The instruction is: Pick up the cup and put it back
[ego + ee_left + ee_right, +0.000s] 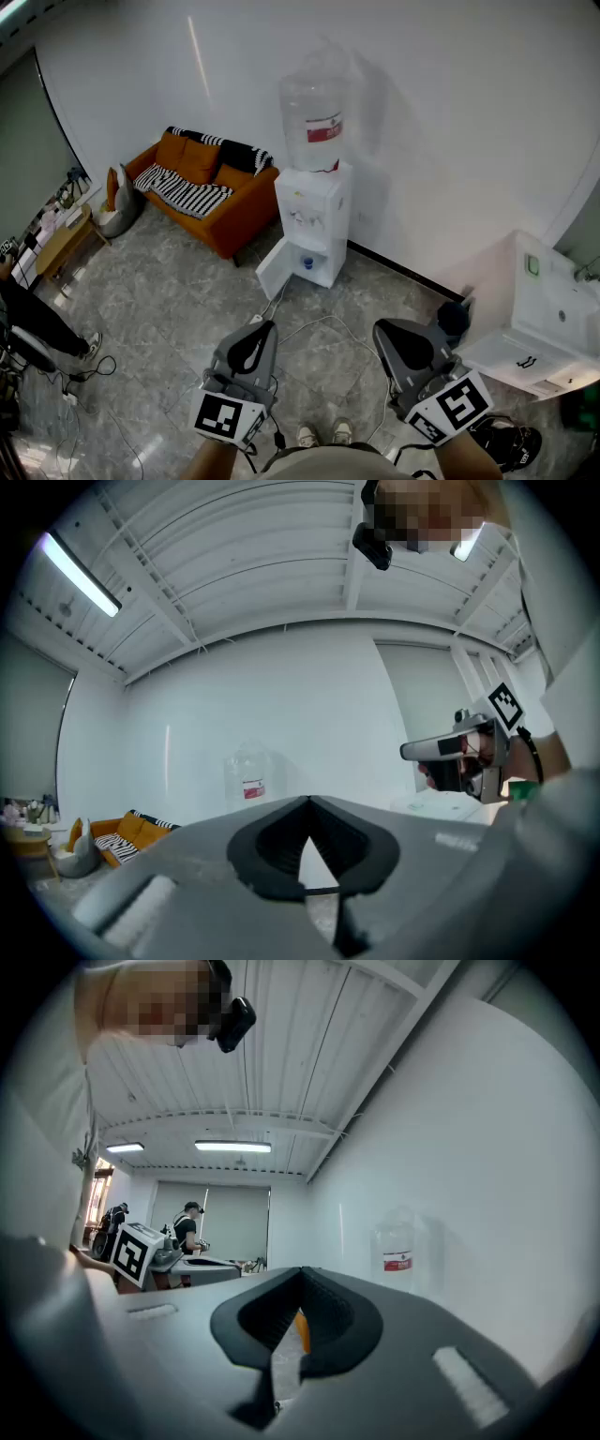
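A white water dispenser (314, 220) with a clear bottle (311, 117) stands against the wall ahead. Its lower door hangs open, and a small blue thing (307, 263), perhaps the cup, sits inside. My left gripper (261, 328) and right gripper (384, 330) are low in the head view, side by side over the floor, well short of the dispenser. Both have jaws shut with nothing between them. The left gripper (307, 801) faces the bottle (248, 780); the right gripper (301, 1271) has the bottle (397, 1251) to its right.
An orange sofa (202, 187) with a striped blanket sits left of the dispenser. White cables (319, 328) trail across the tiled floor. A white counter with a sink (553, 319) stands at the right. A low wooden table (61, 239) and a person's legs (37, 323) are at the far left.
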{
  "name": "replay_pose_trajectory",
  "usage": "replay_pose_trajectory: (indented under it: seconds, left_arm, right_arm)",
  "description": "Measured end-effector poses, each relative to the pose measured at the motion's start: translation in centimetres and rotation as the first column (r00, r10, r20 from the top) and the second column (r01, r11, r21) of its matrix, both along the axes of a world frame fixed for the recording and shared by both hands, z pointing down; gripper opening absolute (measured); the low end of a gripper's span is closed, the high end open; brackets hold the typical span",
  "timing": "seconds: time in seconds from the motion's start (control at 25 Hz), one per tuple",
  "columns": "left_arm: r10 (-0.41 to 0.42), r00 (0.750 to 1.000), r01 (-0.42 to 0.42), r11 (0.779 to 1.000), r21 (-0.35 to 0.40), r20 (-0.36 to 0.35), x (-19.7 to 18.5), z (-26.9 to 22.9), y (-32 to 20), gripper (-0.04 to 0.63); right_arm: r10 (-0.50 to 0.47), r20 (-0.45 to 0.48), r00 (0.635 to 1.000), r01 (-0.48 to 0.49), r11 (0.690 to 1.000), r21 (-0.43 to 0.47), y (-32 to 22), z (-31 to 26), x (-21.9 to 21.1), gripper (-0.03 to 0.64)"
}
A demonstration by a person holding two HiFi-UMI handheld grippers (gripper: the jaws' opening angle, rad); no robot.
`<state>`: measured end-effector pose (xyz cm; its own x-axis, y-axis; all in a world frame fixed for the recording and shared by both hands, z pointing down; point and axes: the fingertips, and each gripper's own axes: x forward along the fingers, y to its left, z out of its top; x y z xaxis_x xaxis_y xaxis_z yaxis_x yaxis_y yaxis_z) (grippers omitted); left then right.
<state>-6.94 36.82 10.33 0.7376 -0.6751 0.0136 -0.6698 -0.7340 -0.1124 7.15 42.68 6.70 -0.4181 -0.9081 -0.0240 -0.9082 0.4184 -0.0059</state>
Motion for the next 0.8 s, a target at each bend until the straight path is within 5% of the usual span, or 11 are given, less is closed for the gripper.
replay_pose_trajectory:
  seconds: [0.64,0.68,0.72,0.8]
  left_arm:
    - [-0.019,1.0,0.019,1.0,0.007,0.014,1.7,0.1,-1.1,0.002]
    - [-0.021,1.0,0.021,1.0,0.008,0.014,1.9,0.2,-1.1,0.002]
    - [-0.023,1.0,0.023,1.0,0.007,0.015,2.1,0.2,-1.0,0.002]
    - [-0.026,1.0,0.026,1.0,0.006,0.017,2.5,0.2,-0.9,0.002]
  right_arm:
    - [0.023,0.084,0.996,-0.024,1.0,0.019,-1.5,0.1,2.8,0.005]
    - [0.028,0.092,0.995,-0.031,0.999,0.027,-1.4,0.0,3.1,0.032]
    - [0.029,0.091,0.995,-0.032,0.999,0.03,-1.4,-0.1,3.4,0.149]
    - [0.026,0.075,0.997,-0.029,0.999,0.027,-1.4,-0.1,3.9,0.163]
